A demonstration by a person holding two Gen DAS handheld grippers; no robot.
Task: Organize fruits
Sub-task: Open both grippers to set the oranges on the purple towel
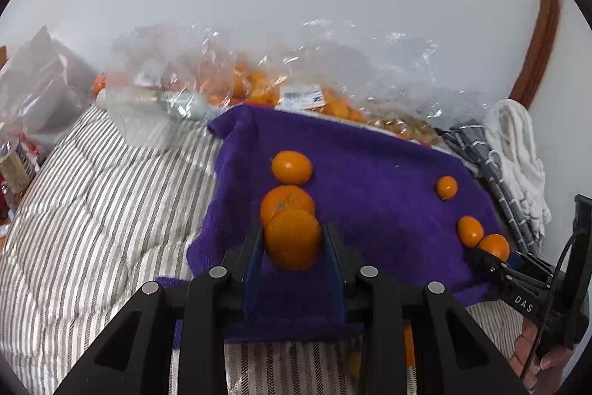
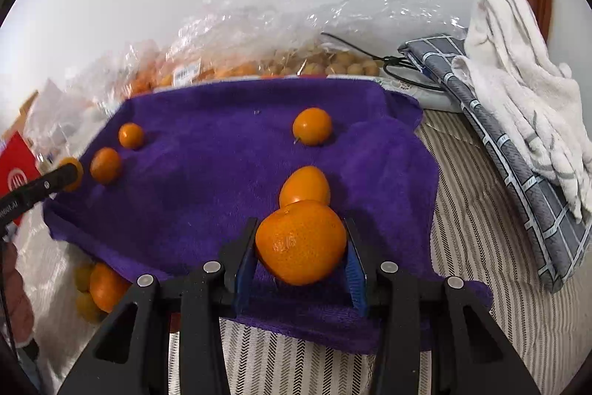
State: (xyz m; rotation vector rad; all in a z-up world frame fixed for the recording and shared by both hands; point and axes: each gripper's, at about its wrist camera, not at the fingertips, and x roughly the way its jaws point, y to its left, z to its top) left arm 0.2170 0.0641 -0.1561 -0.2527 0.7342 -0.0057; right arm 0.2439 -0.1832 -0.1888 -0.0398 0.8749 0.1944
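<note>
A purple towel (image 1: 370, 173) (image 2: 222, 191) lies spread on striped bedding. My left gripper (image 1: 292, 228) is shut on a small orange (image 1: 292, 241), just behind two oranges (image 1: 286, 204) (image 1: 291, 167) that lie in a line on the towel. My right gripper (image 2: 300, 224) is shut on a larger orange (image 2: 301, 243), behind two more oranges (image 2: 305, 186) (image 2: 312, 126) in their own line. Each gripper also shows in the other's view: the right gripper (image 1: 490, 252) with its fruit at the towel's right edge, the left gripper (image 2: 68, 173) at the left edge.
Clear plastic bags of oranges (image 1: 259, 87) and small yellow fruit (image 2: 333, 65) lie along the wall behind the towel. A white towel (image 2: 518, 91) and grey checked cloth (image 2: 499, 136) lie to the right. Loose fruit (image 2: 103, 285) sits under the towel's near left edge.
</note>
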